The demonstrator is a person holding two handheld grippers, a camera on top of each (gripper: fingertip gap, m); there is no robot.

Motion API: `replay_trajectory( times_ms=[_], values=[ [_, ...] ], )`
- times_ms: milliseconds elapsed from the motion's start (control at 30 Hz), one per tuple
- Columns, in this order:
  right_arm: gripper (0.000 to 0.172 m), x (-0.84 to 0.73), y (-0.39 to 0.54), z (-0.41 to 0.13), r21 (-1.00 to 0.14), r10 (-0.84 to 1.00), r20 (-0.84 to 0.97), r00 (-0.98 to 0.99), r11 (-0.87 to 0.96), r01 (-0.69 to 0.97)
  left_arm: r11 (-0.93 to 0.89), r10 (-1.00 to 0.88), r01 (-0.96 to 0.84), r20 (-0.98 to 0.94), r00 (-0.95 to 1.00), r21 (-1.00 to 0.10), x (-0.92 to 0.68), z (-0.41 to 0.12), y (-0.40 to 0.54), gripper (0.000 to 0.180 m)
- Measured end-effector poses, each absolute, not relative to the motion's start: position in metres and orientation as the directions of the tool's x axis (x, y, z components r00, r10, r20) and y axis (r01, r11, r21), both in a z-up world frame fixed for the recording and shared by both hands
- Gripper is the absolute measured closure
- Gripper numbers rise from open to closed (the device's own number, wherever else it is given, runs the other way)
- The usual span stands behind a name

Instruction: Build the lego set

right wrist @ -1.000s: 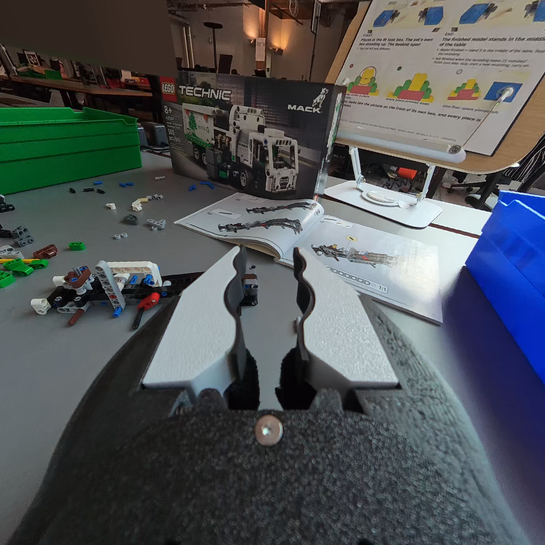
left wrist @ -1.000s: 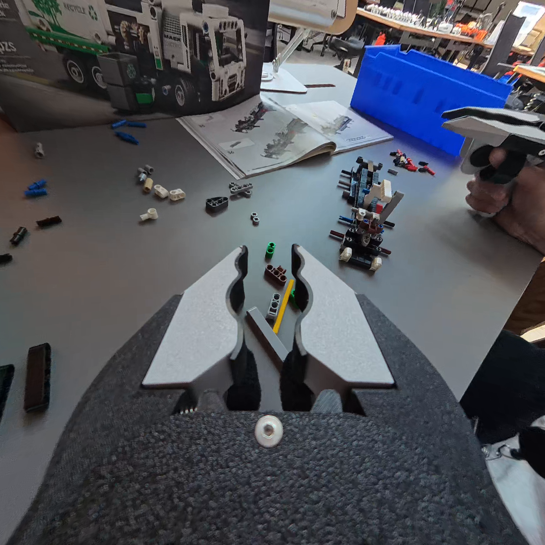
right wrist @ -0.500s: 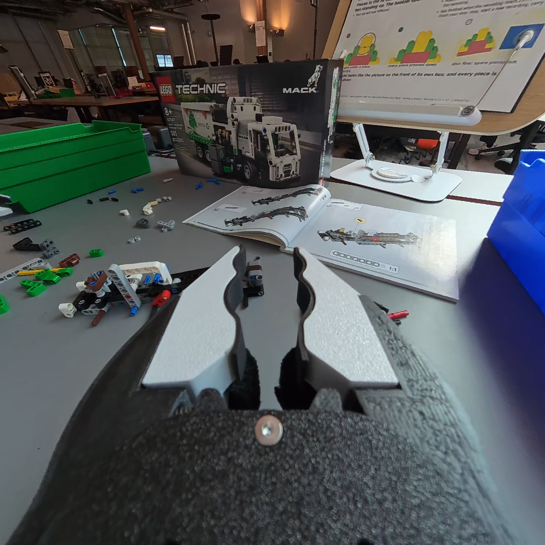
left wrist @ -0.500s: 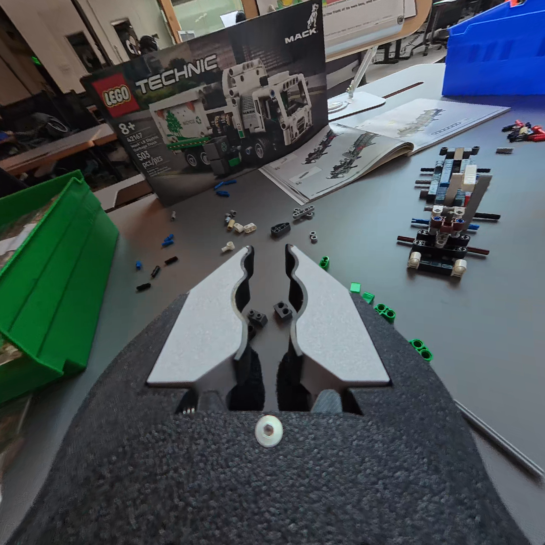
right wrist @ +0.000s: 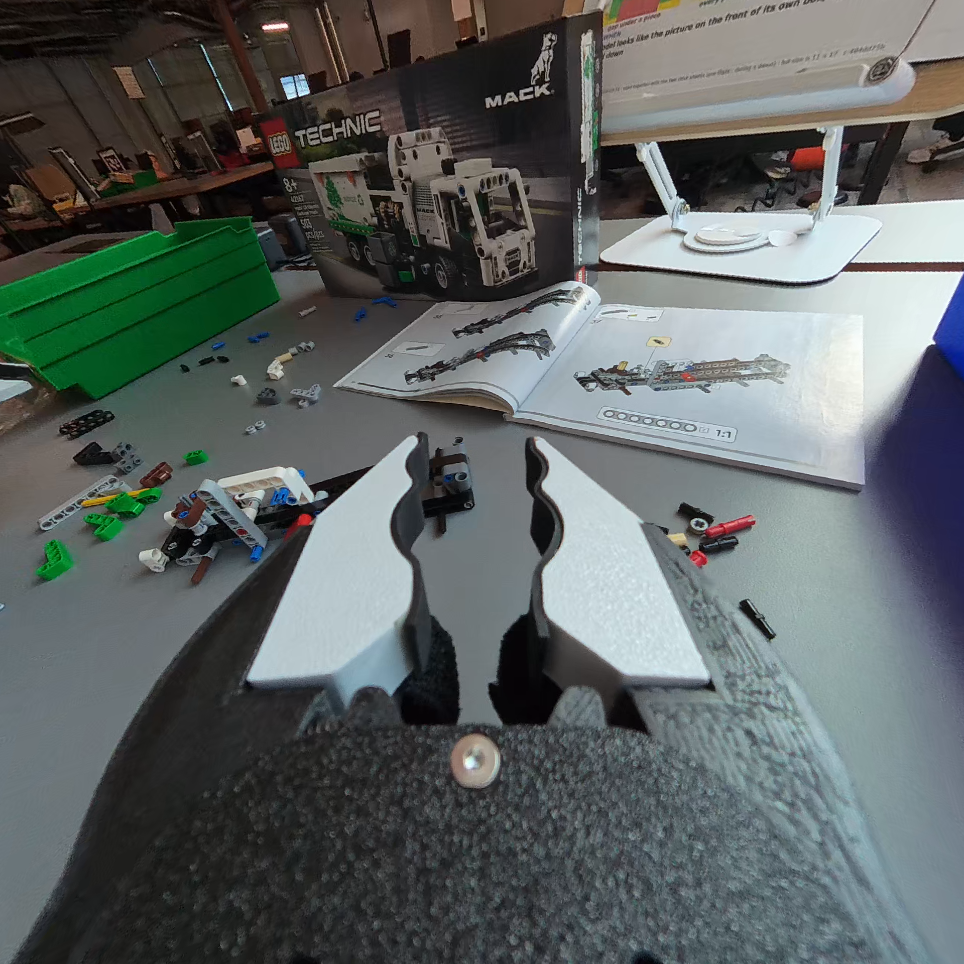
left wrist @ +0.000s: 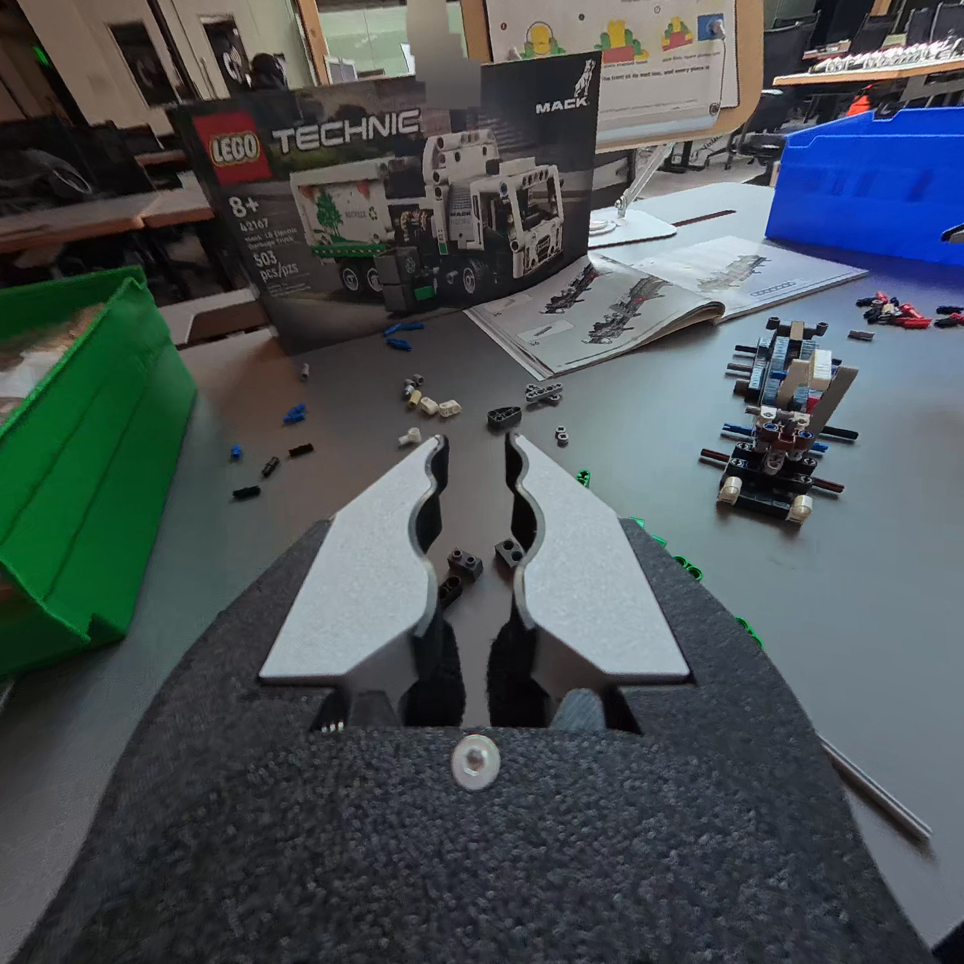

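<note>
In the left wrist view my left gripper (left wrist: 478, 442) is open and holds nothing. It hovers over the grey table (left wrist: 652, 600). Three small black pieces (left wrist: 466, 561) lie on the table between its fingers, apart from the pads. A dark grey curved piece (left wrist: 504, 416) lies just beyond its tips. In the right wrist view my right gripper (right wrist: 476, 442) is open and empty. The grey and black end (right wrist: 453, 472) of a partly built model (right wrist: 235, 514) lies on the table beside its left finger (right wrist: 365, 547). I cannot tell whether they touch. The model also shows in the left wrist view (left wrist: 780, 433).
A toy truck box (left wrist: 417, 208) stands at the back, with an open booklet (right wrist: 626, 375) in front of it. A green bin (left wrist: 78, 443) is on the left and a blue bin (left wrist: 876, 182) on the right. Loose green pieces (right wrist: 109, 516), red and black pins (right wrist: 725, 527) and small pale pieces (left wrist: 433, 404) lie scattered. Left tips to right tips: about 35 cm.
My left gripper swung left, away from a yellow axle and grey beam, to over the black pieces, and its jaws narrowed. My right gripper tilted downward and its jaws widened.
</note>
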State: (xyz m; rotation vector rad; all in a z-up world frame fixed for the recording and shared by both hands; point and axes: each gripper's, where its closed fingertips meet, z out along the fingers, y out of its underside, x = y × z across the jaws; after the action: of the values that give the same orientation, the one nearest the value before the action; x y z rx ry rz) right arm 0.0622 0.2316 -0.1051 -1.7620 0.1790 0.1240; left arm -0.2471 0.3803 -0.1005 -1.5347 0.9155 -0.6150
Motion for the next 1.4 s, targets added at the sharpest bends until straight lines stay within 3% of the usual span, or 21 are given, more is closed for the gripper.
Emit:
replay_trajectory(
  times_ms=[367,733,1000,1100,1233,1300,1400],
  values=[
    [0.139,0.063,0.235,-0.104,-0.959,-0.031,-0.215,0.976,-0.183,-0.217,-0.221,-0.822,-0.281,0.024,0.57,-0.934,-0.244,-0.128,0.398,0.159],
    [0.139,0.05,0.243,-0.11,-0.946,0.056,-0.239,0.969,-0.238,-0.219,-0.135,-0.764,-0.273,-0.076,0.641,-0.952,-0.251,-0.118,0.402,0.155],
    [0.139,0.047,0.24,-0.104,-0.957,0.069,-0.222,0.973,-0.204,-0.204,-0.137,-0.702,-0.097,0.028,0.712,-0.986,-0.292,-0.092,0.415,0.153],
    [0.139,0.048,0.236,-0.1,-0.952,0.083,-0.266,0.96,-0.178,-0.248,-0.207,-0.864,-0.286,0.038,0.502,-0.936,-0.292,-0.102,0.393,0.153],
    [0.139,0.046,0.236,-0.101,-0.952,0.086,-0.263,0.961,-0.183,-0.244,-0.09,-0.965,-0.559,-0.067,0.254,-0.824,-0.297,-0.124,0.372,0.152],
    [0.139,0.043,0.238,-0.103,-0.955,0.09,-0.237,0.967,-0.203,-0.215,-0.077,-0.99,-0.642,-0.016,0.137,-0.763,-0.293,-0.138,0.356,0.15],
    [0.139,0.039,0.24,-0.108,-0.958,0.085,-0.189,0.978,-0.233,-0.165,-0.092,-0.992,-0.744,-0.002,0.124,-0.662,-0.287,-0.162,0.342,0.144]
  ],
)
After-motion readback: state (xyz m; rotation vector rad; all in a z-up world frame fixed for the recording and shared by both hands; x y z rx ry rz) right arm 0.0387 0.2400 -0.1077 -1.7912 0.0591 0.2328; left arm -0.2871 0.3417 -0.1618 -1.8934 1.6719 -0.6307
